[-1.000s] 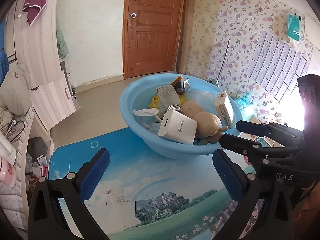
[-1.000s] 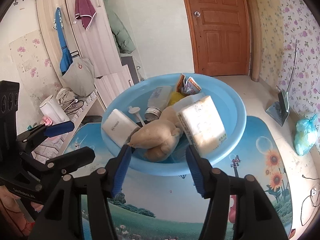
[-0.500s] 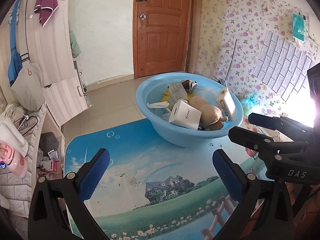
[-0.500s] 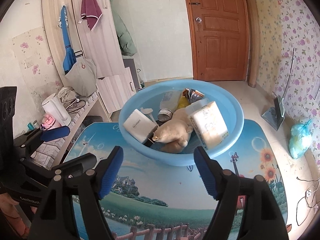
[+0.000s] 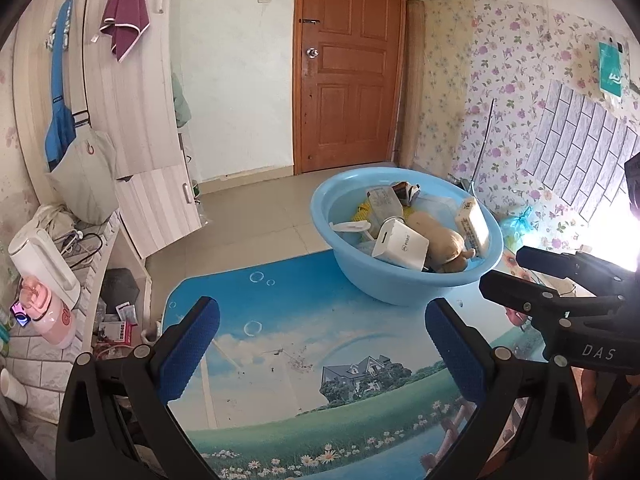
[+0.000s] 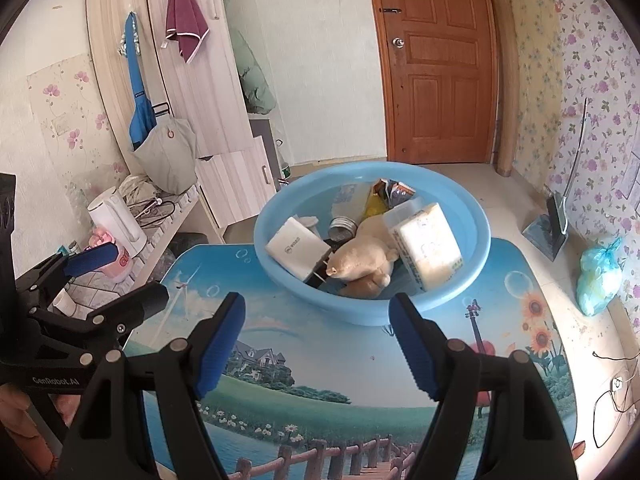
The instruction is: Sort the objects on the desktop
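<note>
Both grippers have drawn back from the basin since the earlier frames, so it now sits smaller and farther off in both wrist views, and the right gripper's jaws stand wider than before.

One light blue plastic basin [image 6: 478,240] rests on the far edge of one low table [image 5: 280,360] covered with a printed landscape scene. Inside the basin lie the sorted things, piled together: one white box with a slot [image 6: 296,250], one tan plush toy [image 6: 360,262] on its side, one pale rectangular packet [image 6: 430,250] leaning against the toy, one clear bottle [image 5: 384,204] lying flat, one crinkled snack wrapper [image 6: 394,192], and one white spoon-like piece [image 5: 350,226]. Smaller bits beneath them are too hidden to count.

Two grippers are in view, each with two blue-padded fingers. The left gripper [image 5: 322,344] hangs over the bare tabletop with its jaws spread wide and nothing between them. The right gripper [image 6: 318,344] hovers just short of the basin's near rim, jaws apart and empty.

Beyond the table stand one brown wooden door [image 5: 346,68], one white kettle [image 6: 116,220] on a side shelf, and one blue bag [image 6: 600,276] on the floor.
</note>
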`<state>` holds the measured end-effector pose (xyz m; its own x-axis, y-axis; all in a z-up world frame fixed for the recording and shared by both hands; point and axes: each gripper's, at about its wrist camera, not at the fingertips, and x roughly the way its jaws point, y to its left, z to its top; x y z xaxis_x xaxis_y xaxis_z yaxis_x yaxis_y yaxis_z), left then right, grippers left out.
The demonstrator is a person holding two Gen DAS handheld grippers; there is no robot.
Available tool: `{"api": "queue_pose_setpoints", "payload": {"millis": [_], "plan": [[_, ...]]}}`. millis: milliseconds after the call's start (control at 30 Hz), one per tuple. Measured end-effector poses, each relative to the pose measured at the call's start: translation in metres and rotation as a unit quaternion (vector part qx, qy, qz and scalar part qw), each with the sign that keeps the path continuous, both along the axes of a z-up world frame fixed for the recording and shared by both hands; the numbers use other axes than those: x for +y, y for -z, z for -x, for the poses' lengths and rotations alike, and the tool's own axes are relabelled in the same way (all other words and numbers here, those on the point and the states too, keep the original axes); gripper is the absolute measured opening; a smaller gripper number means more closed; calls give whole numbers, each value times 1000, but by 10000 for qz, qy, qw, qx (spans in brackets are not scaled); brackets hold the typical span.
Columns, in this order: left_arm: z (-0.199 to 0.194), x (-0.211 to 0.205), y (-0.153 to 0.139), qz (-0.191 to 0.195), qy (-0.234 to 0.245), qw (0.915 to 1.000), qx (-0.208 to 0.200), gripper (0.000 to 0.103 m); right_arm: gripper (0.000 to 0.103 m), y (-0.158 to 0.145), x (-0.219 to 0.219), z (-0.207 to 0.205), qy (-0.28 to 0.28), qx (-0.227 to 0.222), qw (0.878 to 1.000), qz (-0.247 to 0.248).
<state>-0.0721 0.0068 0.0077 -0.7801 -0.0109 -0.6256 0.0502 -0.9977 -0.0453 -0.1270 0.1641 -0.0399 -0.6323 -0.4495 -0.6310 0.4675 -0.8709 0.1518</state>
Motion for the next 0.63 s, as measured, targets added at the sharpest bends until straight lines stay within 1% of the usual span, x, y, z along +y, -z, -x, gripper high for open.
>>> {"api": "queue_pose_setpoints", "payload": {"millis": [133,200,267,433,633], "plan": [[2,-4,6,-257,-6,9995,-176,103,75,0,0,1,25,-22,10000,10],[2,-5,7,-315,-77,9992,-218,103,75,0,-1,0,27,-6,10000,24],[1,-5,6,-295,-128,9993,-174,103,75,0,0,-1,21,-3,10000,26],[-3,-1,3,-107,-214,9997,-43,103,75,2,-2,-1,-14,-32,10000,6],[-3,1,4,-165,-173,9997,-70,103,75,2,-3,-1,-47,-39,10000,-8]]}}
